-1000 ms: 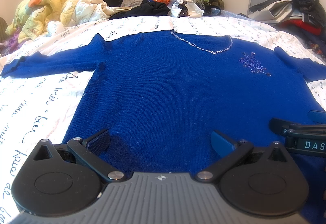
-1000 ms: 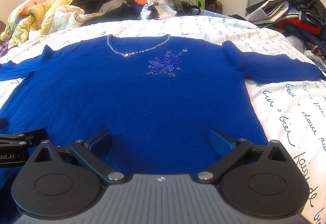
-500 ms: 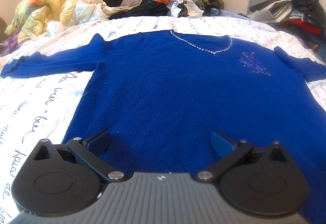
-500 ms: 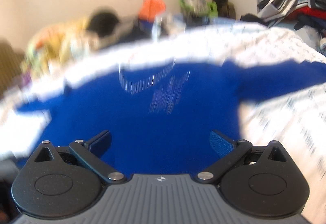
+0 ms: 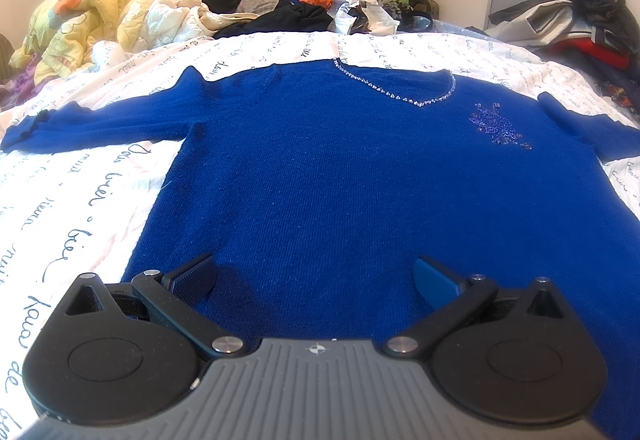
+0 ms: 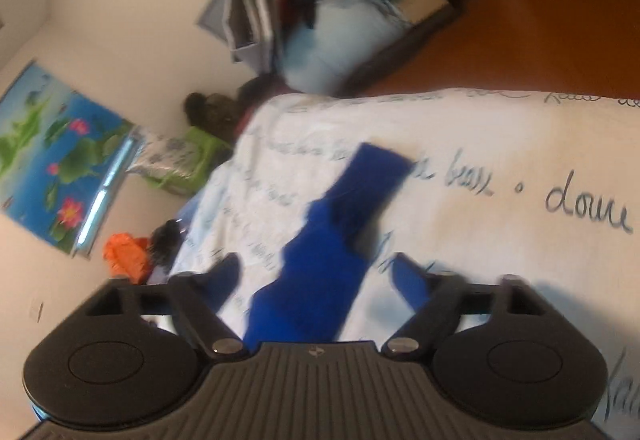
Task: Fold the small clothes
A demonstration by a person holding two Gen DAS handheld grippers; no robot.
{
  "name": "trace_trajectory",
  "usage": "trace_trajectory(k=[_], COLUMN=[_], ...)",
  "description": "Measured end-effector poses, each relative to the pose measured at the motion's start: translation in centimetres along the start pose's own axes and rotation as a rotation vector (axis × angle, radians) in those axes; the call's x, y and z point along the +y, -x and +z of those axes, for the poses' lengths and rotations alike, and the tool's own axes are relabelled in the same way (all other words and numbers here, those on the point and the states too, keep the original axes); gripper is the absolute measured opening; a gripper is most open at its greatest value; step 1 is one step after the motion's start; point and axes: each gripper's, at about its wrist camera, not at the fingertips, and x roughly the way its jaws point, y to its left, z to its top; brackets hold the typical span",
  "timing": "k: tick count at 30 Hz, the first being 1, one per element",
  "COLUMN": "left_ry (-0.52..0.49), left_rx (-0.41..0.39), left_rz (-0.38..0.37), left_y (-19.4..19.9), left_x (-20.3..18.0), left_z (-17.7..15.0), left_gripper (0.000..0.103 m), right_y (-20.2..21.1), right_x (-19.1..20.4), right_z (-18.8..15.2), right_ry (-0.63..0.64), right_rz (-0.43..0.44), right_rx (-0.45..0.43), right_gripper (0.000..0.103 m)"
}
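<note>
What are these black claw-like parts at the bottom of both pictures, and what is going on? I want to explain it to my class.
Each is a hand-held gripper with a camera looking along its two fingers; a person holds one in each hand. One picture is from the left gripper, open and empty above the hem of a blue sweater spread flat on a bedsheet printed with handwriting. The other, blurred and tilted, is from the right gripper. Its jaws have just been closing, with the sweater's sleeve lying between them, but the pads are not yet pressing on it. Nothing is held yet.
</note>
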Motion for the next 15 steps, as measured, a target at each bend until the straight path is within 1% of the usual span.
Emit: trace_trajectory(k=[2,3,6,8,9,10,11,12,14,15], left_ry=[0.0,0.0,0.0,0.0,0.0,0.0,0.0,0.0,0.001,0.002], left_rx=[0.0,0.0,0.0,0.0,0.0,0.0,0.0,0.0,0.0,0.0], left_rz=[0.0,0.0,0.0,0.0,0.0,0.0,-0.001,-0.001,-0.002,-0.003], left_y=[0.0,0.0,0.0,0.0,0.0,0.0,0.0,0.0,-0.1,-0.1], left_x=[0.0,0.0,0.0,0.0,0.0,0.0,0.0,0.0,-0.1,-0.1], left_z=[0.0,0.0,0.0,0.0,0.0,0.0,0.0,0.0,0.1,0.1], left_gripper=[0.103,0.103,0.103,0.103,0.103,0.103,0.103,0.103,0.103,0.103], right_y=[-2.1,-3.0,-3.7,-3.9,-3.6,-3.4,-3.7,-3.7,-3.1,-2.4], right_x=[-0.3,-0.3,-0.4,-0.4,-0.5,-0.7,-0.8,-0.8,0.0,1.1], right_z=[0.1,-0.2,0.5,0.9,1.0,1.0,1.1,1.1,0.8,0.3], right_ry=[-0.011,-0.009,-0.039,-0.029,-0.027,-0.028,-0.027,-0.021,0.001,0.033], right_rz=[-0.01,-0.005,0.023,0.022,0.017,0.009,-0.006,-0.021,-0.033,-0.011], right_rx=[0.028,0.024,-0.003,-0.017,-0.027,-0.028,-0.028,-0.03,-0.056,-0.078], right_gripper=[0.057,0.054,0.054,0.049,0.041,0.027,0.02,0.01,0.009,0.009])
